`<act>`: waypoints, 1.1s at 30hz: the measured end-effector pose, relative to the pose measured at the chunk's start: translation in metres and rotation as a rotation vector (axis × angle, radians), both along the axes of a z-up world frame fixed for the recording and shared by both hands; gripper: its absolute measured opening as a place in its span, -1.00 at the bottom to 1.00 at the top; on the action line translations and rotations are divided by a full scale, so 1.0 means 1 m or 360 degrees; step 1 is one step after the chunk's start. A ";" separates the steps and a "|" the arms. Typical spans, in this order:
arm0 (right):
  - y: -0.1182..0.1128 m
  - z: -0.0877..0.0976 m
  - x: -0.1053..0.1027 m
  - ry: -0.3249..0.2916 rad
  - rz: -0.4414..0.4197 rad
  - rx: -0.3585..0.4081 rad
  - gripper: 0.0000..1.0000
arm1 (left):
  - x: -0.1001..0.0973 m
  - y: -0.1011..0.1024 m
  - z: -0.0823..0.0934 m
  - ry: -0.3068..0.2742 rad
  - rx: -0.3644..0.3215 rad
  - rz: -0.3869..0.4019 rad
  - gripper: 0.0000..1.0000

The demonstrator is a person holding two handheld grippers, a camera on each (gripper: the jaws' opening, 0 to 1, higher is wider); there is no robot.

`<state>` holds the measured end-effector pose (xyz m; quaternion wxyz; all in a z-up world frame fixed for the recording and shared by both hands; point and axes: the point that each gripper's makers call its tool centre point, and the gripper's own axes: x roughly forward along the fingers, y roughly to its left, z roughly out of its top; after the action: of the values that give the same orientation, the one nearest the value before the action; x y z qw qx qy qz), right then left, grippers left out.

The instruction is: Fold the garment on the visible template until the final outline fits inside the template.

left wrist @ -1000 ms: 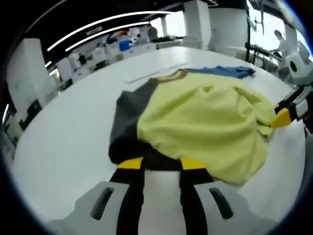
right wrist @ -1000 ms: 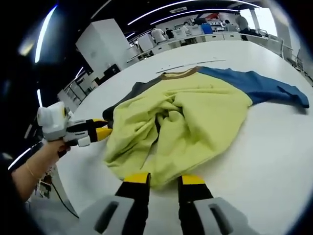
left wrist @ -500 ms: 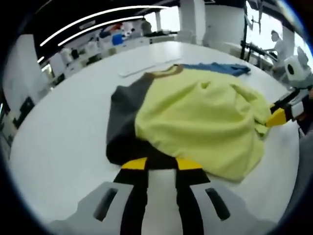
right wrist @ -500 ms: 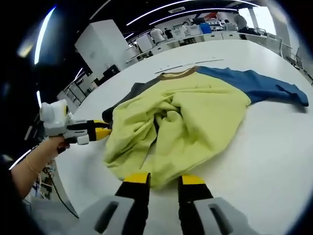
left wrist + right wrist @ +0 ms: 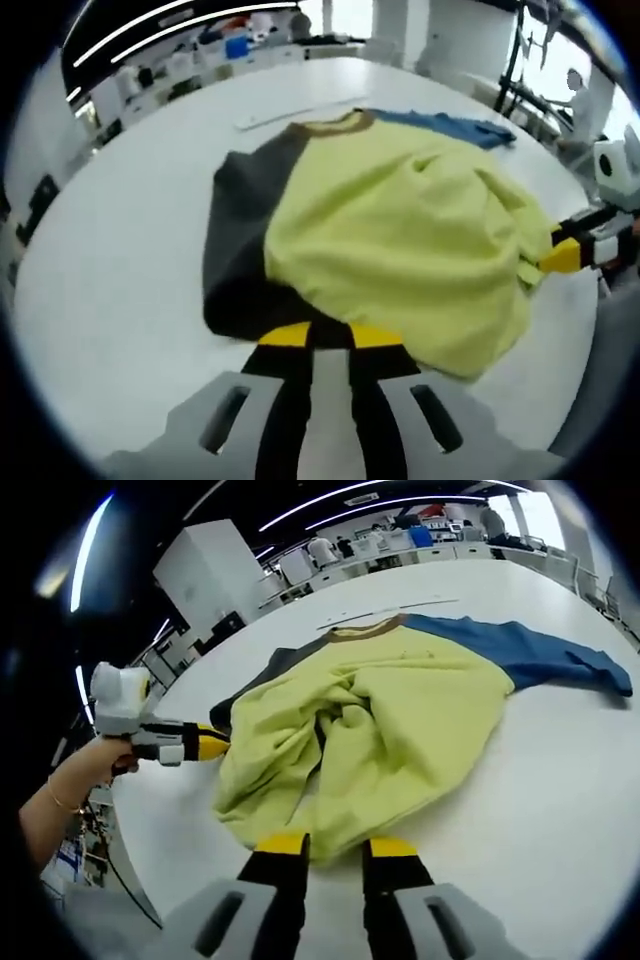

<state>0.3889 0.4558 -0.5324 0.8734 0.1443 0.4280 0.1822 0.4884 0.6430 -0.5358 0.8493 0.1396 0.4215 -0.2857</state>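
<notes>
Garment point(image 5: 400, 240): a rumpled yellow-green top with a dark grey sleeve point(image 5: 240, 250), a blue sleeve point(image 5: 520, 655) and a brown collar point(image 5: 365, 632); it is spread on the white table point(image 5: 540, 780), the yellow body bunched into folds over the middle.
Grey sleeve: laid at the near side in the left gripper view, its edge reaching the yellow jaw tips.
Blue sleeve: stretched flat on the table, pointing away to the right in the right gripper view.
Left gripper point(image 5: 320, 336): jaws are set a narrow gap apart at the hem where grey and yellow cloth meet; whether cloth is pinched between them cannot be told. In the right gripper view it is seen held by a hand point(image 5: 95, 765) at the garment's left edge.
Right gripper point(image 5: 335, 846): jaws are parted slightly, tips tucked just under the near yellow hem; a grip on the cloth cannot be confirmed. In the left gripper view its yellow tip touches the garment's right edge.
Table: white, with a pale strip point(image 5: 300, 108) lying beyond the collar.
</notes>
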 end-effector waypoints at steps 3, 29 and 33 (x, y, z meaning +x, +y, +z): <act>-0.001 0.000 0.001 -0.0001 -0.0003 -0.0004 -0.67 | 0.000 0.000 0.000 0.0004 -0.0011 0.0014 -0.85; -0.019 0.020 -0.005 -0.0100 0.0116 -0.0051 -1.00 | -0.006 0.022 0.020 -0.0084 -0.0093 0.0156 -1.00; -0.031 0.024 -0.010 -0.0100 0.0149 -0.0095 -1.00 | -0.006 0.035 0.022 -0.0095 -0.0067 0.0186 -1.00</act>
<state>0.3787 0.4247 -0.5082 0.8808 0.0922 0.4120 0.2144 0.4821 0.6777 -0.5139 0.8795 0.1052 0.3972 -0.2402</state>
